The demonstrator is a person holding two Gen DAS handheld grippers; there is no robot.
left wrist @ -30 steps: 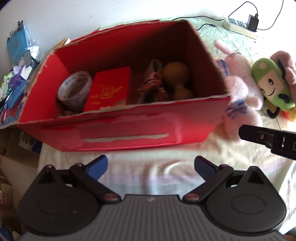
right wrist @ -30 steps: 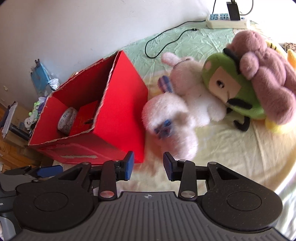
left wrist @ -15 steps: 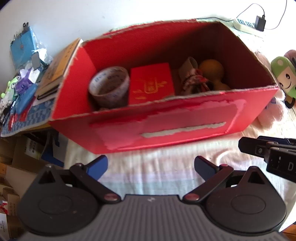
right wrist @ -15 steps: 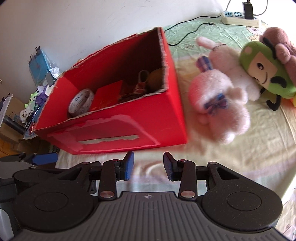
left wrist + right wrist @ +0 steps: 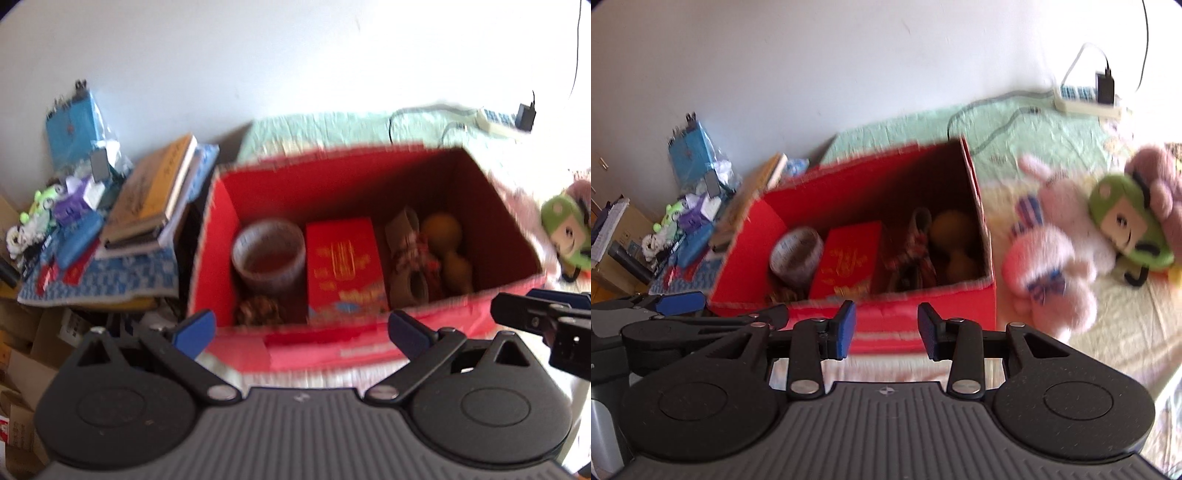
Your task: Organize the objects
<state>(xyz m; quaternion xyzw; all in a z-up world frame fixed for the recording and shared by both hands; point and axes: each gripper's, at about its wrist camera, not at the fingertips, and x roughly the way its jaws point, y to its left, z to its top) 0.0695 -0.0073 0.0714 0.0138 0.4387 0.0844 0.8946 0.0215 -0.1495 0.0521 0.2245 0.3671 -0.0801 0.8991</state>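
A red cardboard box (image 5: 221, 236) (image 5: 960, 306) stands open on the bed. Inside lie a tape roll (image 5: 267, 254) (image 5: 796, 254), a red packet (image 5: 341, 266) (image 5: 847, 264), a pine cone (image 5: 256, 312), a patterned cloth item (image 5: 410, 269) (image 5: 916, 254) and a tan gourd (image 5: 447, 247) (image 5: 955, 243). My left gripper (image 5: 299, 332) is open and empty just before the box's near wall. My right gripper (image 5: 886, 330) is open and empty, also before the near wall; it shows in the left wrist view (image 5: 535, 317).
A pink plush rabbit (image 5: 1052, 243), a green plush (image 5: 1126, 225) (image 5: 565, 225) and a mauve plush (image 5: 1160, 177) lie right of the box. A power strip (image 5: 1086, 99) with cable is at the back. Books (image 5: 155, 195) and clutter sit left of the bed.
Both grippers have risen and pulled back; the views now look down into the box from higher up. The box sits lower and nearer the middle in both views. Both stay open and empty.
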